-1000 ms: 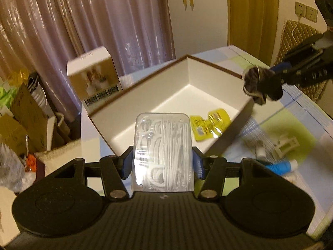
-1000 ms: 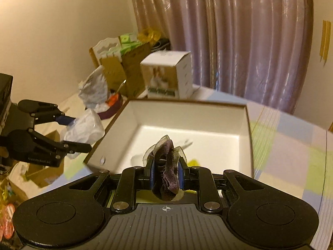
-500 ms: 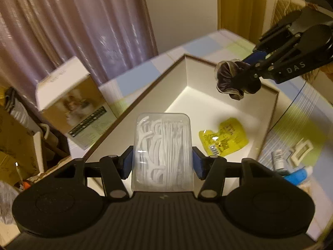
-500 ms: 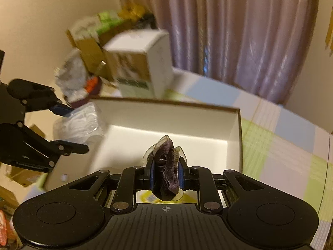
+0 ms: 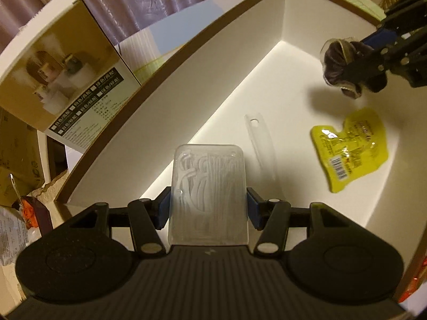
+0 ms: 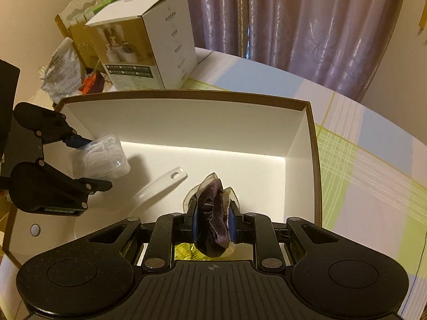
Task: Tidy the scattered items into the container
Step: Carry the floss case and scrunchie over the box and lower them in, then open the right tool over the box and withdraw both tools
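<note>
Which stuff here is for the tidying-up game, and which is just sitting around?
For the tidying:
white box
floss pick case, in the left hand-held gripper
dark scrunchie, in the right hand-held gripper
yellow packet and white shoehorn, already inside

Just sitting around:
printed carton
curtain

home, curtains (image 6: pixel 307 26), checked tablecloth (image 6: pixel 373 173)

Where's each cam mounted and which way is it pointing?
Left wrist: on the left claw, looking down into the white box; its fingers clamp a clear floss-pick case; right claw at upper right.
Right wrist: on the right claw, facing the box's far wall and curtain; it grips a dark scrunchie; left claw at left.
Shared: box, case, scrunchie, white shoehorn.
</note>
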A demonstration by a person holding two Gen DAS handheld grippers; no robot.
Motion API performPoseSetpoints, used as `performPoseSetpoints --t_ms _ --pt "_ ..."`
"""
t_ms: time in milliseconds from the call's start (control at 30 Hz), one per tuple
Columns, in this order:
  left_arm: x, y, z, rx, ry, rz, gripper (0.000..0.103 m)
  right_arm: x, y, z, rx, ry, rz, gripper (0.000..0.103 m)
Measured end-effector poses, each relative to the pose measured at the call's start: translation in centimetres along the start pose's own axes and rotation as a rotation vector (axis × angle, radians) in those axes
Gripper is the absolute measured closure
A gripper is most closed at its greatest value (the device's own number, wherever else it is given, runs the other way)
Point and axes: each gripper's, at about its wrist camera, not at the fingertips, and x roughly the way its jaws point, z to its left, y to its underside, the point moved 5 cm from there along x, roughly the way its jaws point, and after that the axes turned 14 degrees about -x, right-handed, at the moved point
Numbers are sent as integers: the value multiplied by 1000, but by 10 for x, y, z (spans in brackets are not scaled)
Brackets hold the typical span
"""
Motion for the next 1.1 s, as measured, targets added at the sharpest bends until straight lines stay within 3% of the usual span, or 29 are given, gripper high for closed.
performPoseSetpoints --t_ms 267,400,667,733,767,800,867,1100 --pt "19 3 5 18 -62 29 48 9 3 -5 -4 -11 17 79" --pt "16 5 11 11 -70 15 38 13 2 -5 -23 -2 29 79" --pt "6 7 19 -17 -65 -3 37 20 -4 1 -109 25 24 79" --pt "6 11 19 -16 -64 -1 37 22 -4 2 -120 26 16 54" --pt "5 13 19 -12 -62 -1 37 21 -5 3 -125 42 5 16" --pt "5 14 19 -8 -60 -3 37 18 -6 4 -138 62 -28 9" --pt "3 15 17 -8 -54 -7 37 14 -8 7 -167 57 -73 9" --pt "-5 14 11 -24 -37 -38 28 4 -4 10 -181 37 -49 9"
